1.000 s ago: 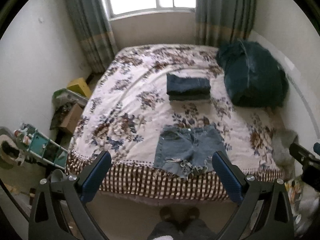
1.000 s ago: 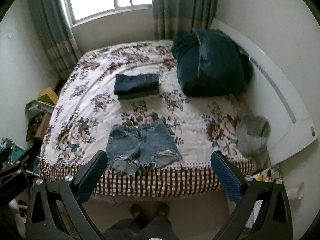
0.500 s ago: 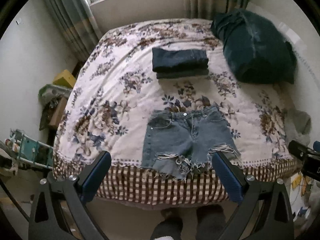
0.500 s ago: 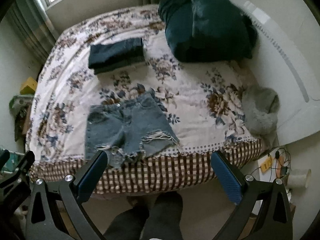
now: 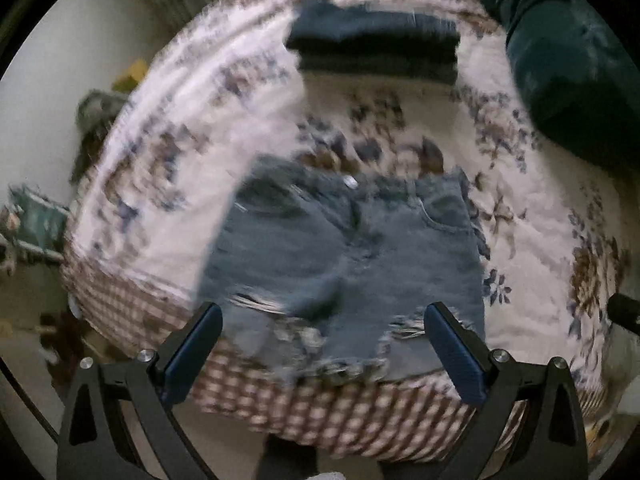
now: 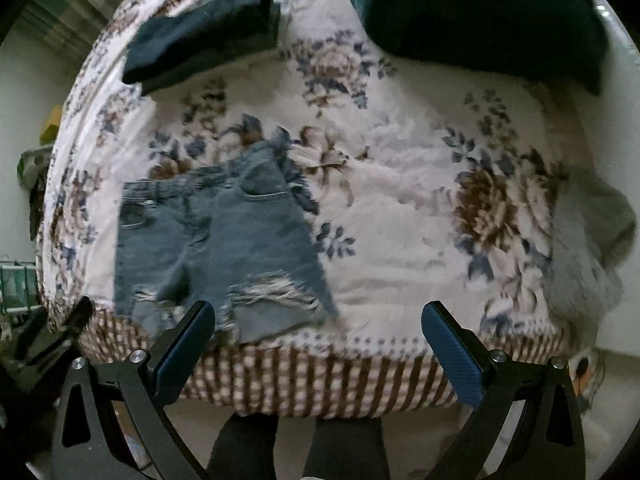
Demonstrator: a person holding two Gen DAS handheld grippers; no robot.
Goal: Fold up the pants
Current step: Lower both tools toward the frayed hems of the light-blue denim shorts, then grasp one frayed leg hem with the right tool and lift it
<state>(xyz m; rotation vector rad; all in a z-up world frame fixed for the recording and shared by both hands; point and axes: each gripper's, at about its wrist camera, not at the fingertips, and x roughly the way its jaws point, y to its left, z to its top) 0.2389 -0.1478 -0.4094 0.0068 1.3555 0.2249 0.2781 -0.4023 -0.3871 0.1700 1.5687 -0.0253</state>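
Observation:
Light blue frayed denim shorts (image 5: 344,252) lie flat at the near edge of the floral bedspread, hems hanging over the checked border; they also show in the right wrist view (image 6: 216,248), left of centre. My left gripper (image 5: 324,344) is open and empty, just above the hems. My right gripper (image 6: 318,344) is open and empty, above the bed edge to the right of the shorts. The left view is blurred.
A folded stack of dark jeans (image 5: 376,44) lies farther back on the bed (image 6: 400,184). A dark teal bundle (image 6: 480,12) sits at the back right and a grey cloth (image 6: 584,248) at the right edge. My feet show on the floor below.
Both grippers have moved forward and down toward the bed, so the shorts loom larger. Both stay open.

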